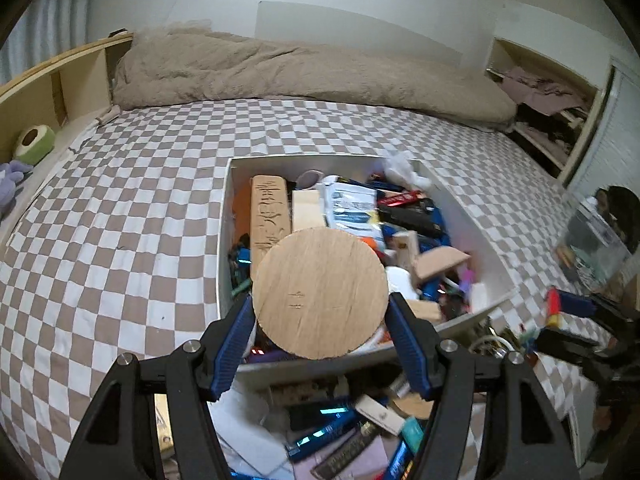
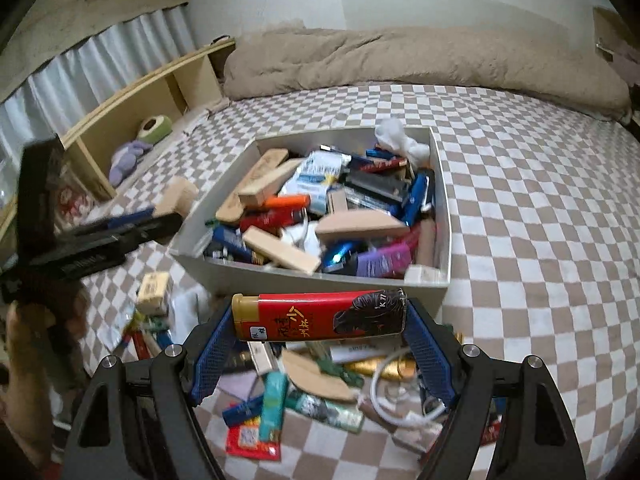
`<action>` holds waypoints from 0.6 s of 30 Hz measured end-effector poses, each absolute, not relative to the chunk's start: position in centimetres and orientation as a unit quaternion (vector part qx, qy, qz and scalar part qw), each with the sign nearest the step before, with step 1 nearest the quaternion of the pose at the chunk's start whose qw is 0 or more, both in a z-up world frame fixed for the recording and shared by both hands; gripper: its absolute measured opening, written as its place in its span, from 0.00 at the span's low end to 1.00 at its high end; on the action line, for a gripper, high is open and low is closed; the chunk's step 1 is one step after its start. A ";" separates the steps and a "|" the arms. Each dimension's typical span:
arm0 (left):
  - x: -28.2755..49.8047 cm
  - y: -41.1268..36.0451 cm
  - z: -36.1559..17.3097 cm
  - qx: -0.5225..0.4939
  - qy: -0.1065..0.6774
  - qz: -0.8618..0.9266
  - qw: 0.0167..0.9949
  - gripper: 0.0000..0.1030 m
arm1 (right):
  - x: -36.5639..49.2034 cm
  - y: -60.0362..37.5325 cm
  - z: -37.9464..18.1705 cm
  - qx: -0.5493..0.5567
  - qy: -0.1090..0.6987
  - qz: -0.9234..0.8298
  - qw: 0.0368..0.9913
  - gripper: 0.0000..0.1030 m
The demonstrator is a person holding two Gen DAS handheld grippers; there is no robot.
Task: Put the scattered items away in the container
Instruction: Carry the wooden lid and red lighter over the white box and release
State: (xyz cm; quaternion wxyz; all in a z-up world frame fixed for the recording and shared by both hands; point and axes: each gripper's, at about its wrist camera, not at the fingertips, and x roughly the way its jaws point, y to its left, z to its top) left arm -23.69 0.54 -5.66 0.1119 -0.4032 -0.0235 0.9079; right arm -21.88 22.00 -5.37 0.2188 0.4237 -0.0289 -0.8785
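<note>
Left gripper (image 1: 320, 316) clamped a round wooden disc (image 1: 320, 292), right gripper (image 2: 320, 334) a red printed lighter (image 2: 320, 314), both above the near edge of the already heaped white rectangular box (image 2: 440, 208). Many small items (image 2: 304, 396) were left on the checked bed (image 2: 540, 240) beside that edge.

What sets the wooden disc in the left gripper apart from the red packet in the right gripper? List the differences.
The wooden disc is round, plain pale wood; the red packet is long, glossy red and black with a gold end and printed characters. The disc faces its camera flat; the packet lies crosswise. The left gripper clamps the disc's edges; the right gripper clamps the packet's ends. Both are held near the white box.
</note>
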 end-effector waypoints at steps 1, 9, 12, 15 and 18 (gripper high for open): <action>-24.1 0.6 -6.0 -0.406 -0.023 0.907 0.107 0.65 | -22.3 22.0 -5.1 0.423 -0.035 -0.879 0.219 0.79; -25.6 0.4 -7.9 -0.421 -0.043 0.903 0.076 0.83 | -25.6 20.7 -4.3 0.418 -0.038 -0.879 0.224 0.79; -25.7 -0.2 -7.7 -0.411 -0.059 0.906 0.080 0.83 | -26.9 19.8 -4.4 0.421 -0.023 -0.877 0.230 0.79; -25.3 -1.1 -7.2 -0.394 -0.064 0.913 0.079 0.84 | -27.9 18.7 -4.4 0.421 -0.001 -0.876 0.235 0.79; -24.8 -2.3 -6.6 -0.379 -0.056 0.921 0.070 0.84 | -29.0 17.2 -4.2 0.416 0.029 -0.876 0.242 0.79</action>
